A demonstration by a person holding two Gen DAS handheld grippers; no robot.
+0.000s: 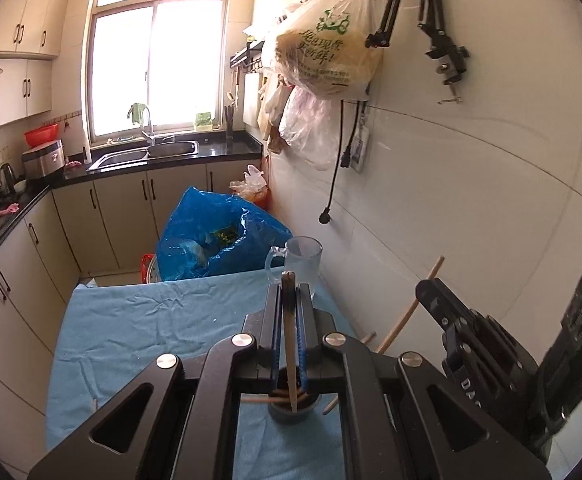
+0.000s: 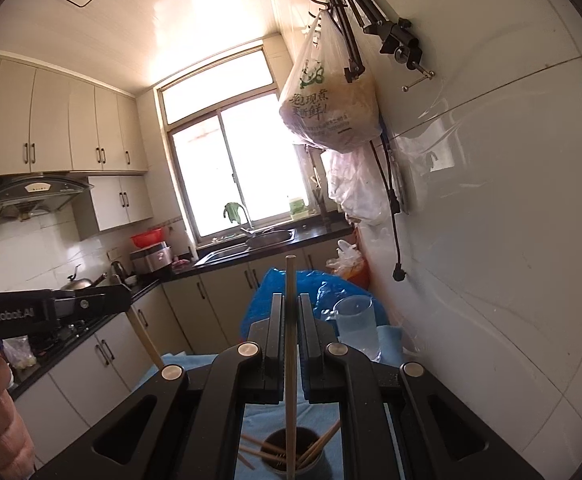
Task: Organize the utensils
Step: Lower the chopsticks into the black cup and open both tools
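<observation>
A kitchen desk point(image 1: 139, 332) under blue cloth: above its dark cup point(image 2: 291, 454) of chopsticks, my left fingers point(image 1: 289, 300) pinch one dark-tipped chopstick point(image 1: 290, 344), my right fingers point(image 2: 291, 320) another point(image 2: 290, 344).

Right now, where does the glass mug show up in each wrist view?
Left wrist view: the glass mug stands at the far edge of the blue cloth, just beyond the fingertips, slightly right of centre.
Right wrist view: the mug sits right of the fingers, by the wall.
Shared landmark: the printed plastic bag hanging above.
</observation>
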